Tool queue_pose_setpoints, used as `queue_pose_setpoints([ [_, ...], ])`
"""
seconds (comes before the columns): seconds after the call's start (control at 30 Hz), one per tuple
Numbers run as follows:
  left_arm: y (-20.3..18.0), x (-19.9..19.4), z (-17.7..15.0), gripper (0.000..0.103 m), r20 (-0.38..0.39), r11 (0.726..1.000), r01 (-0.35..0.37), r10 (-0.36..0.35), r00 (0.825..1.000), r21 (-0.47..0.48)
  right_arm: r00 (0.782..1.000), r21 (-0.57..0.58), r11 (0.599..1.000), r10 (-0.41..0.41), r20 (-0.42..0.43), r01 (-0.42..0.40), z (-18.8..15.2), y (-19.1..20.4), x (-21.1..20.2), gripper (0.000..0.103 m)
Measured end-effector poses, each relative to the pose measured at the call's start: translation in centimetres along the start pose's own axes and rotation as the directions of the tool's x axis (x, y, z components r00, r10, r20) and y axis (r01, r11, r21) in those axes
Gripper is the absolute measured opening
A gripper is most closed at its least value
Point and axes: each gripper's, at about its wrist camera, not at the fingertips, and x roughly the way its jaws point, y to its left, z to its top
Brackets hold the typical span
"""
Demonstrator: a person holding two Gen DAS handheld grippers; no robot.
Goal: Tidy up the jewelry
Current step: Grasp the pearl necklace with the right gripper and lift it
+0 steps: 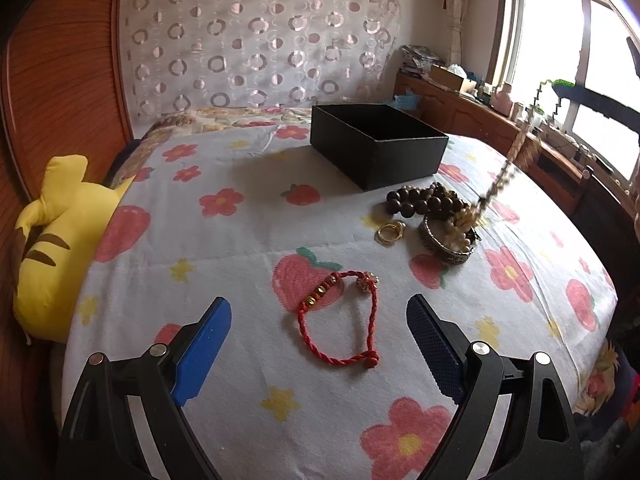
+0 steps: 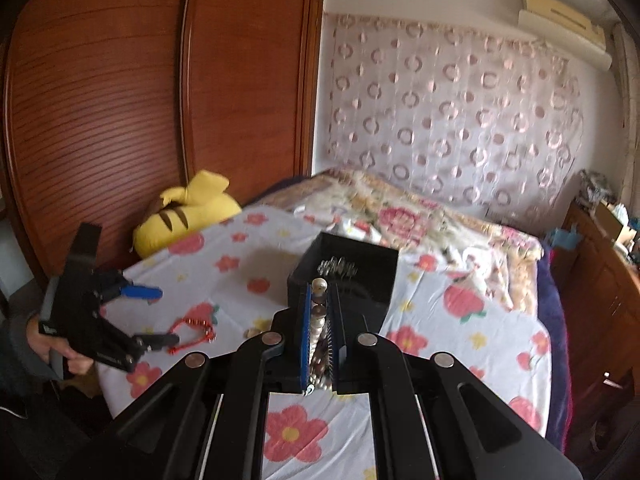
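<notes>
The right tool (image 2: pixel 319 320) pinches a bead strand (image 2: pixel 318 312) to carry it toward the black box (image 1: pixel 376 144) near the bed's (image 1: pixel 240 240) far edge; the left tool (image 1: pixel 320 344), spread, waits over the red bracelet (image 1: pixel 340 320).

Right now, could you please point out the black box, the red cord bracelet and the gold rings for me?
black box (image 1: pixel 404 160): left wrist view, on its near side wall.
red cord bracelet (image 1: pixel 374 312): left wrist view, on the right strand of the twisted loop.
gold rings (image 1: pixel 390 234): left wrist view, on the ring bands.
</notes>
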Motion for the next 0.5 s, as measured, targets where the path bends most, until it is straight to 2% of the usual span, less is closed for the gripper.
queue_pose_setpoints([
  [0.17,-0.7,-0.2,-0.2,0.084,0.0,0.999,0.03,-0.03,1.0,0.017,0.998,-0.006,1.0,-0.028,0.054,0.028,1.7,-0.4,-1.7,0.008],
  [0.23,-1.2,-0.3,-0.3,0.071,-0.009,0.998,0.052,-0.052,0.999,0.027,0.997,-0.008,0.999,-0.033,0.069,0.034,2.2,-0.5,-2.2,0.008],
  [0.33,-2.0,-0.1,-0.5,0.057,-0.027,0.996,0.079,-0.078,0.997,0.052,0.995,-0.014,0.999,-0.042,0.089,0.043,3.0,-0.8,-3.0,0.008],
  [0.5,-2.7,0.8,-0.5,0.038,-0.066,0.992,0.089,-0.084,0.994,0.085,0.993,-0.029,0.997,-0.062,0.105,0.065,3.5,-0.5,-3.9,0.008],
])
